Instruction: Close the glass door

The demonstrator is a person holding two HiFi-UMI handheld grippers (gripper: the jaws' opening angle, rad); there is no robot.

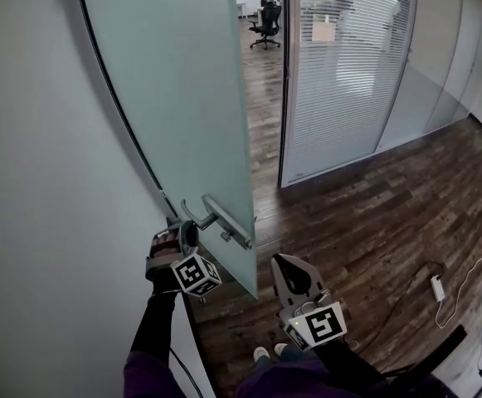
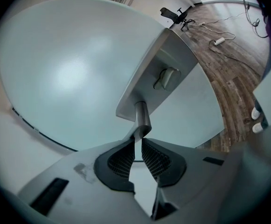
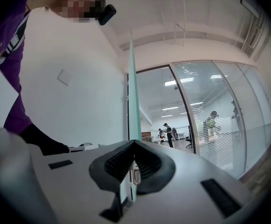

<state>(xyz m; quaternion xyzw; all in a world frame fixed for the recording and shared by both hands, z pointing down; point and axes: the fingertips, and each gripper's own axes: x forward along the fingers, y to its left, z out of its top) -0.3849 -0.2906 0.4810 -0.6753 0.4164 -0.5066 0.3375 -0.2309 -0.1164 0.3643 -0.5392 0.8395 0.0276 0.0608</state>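
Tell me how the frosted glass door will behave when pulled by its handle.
The tall frosted glass door is probably heavy and stiff: expect a slow swing, no flex. Its smooth metal lever handle may slip in the left gripper, which pinches only its end.

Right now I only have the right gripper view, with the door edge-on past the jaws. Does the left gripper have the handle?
Observer: Yes. The left gripper is shut on the end of the door handle.
Operator: How far open is the door?
Observer: In the head view the glass door stands well open, and a strip of wood floor shows between its edge and the door frame.
Operator: Is my right gripper touching the door?
Observer: No. The right gripper hangs apart from the door's edge, to its right in the head view, with its jaws together on nothing.
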